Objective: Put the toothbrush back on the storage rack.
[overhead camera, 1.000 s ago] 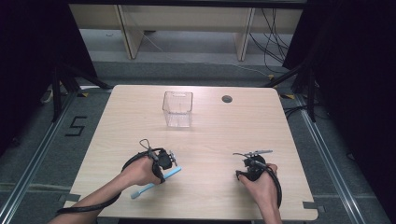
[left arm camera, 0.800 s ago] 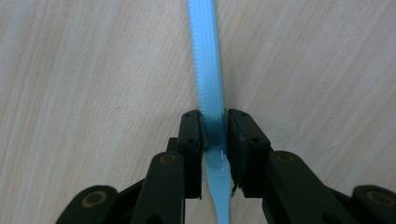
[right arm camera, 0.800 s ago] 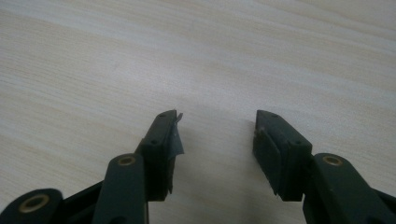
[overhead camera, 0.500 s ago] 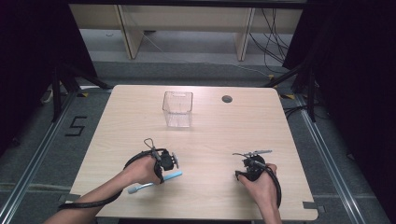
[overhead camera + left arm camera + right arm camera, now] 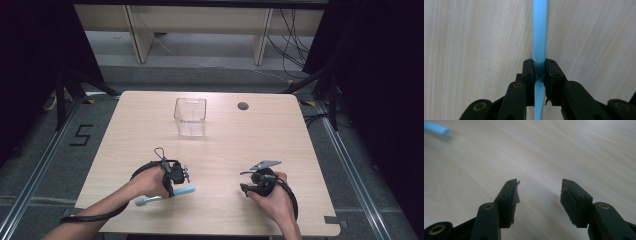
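Note:
A light blue toothbrush [image 5: 186, 190] lies low over the wooden table [image 5: 275, 135] near its front left. My left gripper [image 5: 177, 175] is shut on its ridged handle [image 5: 539, 30]; the jaws have just been closing, and the left gripper [image 5: 539, 65] has both pads pressed on the blue plastic. At the front right my right gripper [image 5: 243, 180] rests in a hand and points left. The right gripper [image 5: 540, 182] has just been opening its jaws, which stand wide with nothing between them. One end of the toothbrush [image 5: 436, 128] shows far off at the upper left of the right gripper view.
A clear plastic container [image 5: 190, 116] stands upright at the middle back of the table. A round cable hole [image 5: 243, 106] sits to its right. Dark frames and cables surround the table on the floor.
The toothbrush has swung slightly in the left gripper, its pale end now a little farther left and higher in the picture. Both hands stay roughly where they were.

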Demonstrator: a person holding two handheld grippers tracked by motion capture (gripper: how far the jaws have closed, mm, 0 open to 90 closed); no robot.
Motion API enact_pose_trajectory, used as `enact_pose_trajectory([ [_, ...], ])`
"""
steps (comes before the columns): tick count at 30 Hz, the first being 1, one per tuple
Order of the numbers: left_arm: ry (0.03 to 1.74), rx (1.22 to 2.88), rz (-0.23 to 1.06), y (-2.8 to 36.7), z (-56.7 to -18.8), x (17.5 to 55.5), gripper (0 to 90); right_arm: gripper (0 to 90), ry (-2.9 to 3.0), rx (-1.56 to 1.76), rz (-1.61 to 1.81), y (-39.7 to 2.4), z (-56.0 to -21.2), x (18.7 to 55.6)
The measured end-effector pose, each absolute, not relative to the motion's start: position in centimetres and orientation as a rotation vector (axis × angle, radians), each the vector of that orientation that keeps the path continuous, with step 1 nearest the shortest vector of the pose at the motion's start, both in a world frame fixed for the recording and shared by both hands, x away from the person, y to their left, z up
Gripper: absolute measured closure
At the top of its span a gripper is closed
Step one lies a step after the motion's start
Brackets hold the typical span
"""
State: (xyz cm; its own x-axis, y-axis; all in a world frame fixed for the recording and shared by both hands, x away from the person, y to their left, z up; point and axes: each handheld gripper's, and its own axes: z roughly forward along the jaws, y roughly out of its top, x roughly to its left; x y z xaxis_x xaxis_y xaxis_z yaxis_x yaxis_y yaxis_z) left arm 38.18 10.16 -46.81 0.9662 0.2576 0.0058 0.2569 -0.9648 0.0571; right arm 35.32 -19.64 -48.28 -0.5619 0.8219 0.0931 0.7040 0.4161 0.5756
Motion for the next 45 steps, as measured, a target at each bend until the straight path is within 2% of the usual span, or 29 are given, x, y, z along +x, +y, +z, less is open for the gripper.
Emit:
enact_pose_trajectory([
  [4,0.364,3.053,0.028,10.2,-46.3,38.0,78.4,47.0,2.571,1.093,0.929,-18.3,-48.3,35.3],
  [5,0.322,3.043,0.021,10.1,-46.0,37.7,78.4,47.0,2.650,0.936,1.022,-17.1,-48.3,35.1],
  [13,0.230,3.012,0.026,9.7,-45.1,36.8,78.4,47.1,2.779,0.574,1.159,-13.7,-48.3,35.3],
  [24,0.135,2.987,0.031,8.7,-44.5,35.9,78.3,50.6,2.832,0.353,1.281,-11.2,-48.5,35.7],
  [45,0.068,2.972,0.041,7.9,-44.0,35.1,78.3,61.8,2.913,0.242,1.294,-9.7,-49.0,35.6],
])
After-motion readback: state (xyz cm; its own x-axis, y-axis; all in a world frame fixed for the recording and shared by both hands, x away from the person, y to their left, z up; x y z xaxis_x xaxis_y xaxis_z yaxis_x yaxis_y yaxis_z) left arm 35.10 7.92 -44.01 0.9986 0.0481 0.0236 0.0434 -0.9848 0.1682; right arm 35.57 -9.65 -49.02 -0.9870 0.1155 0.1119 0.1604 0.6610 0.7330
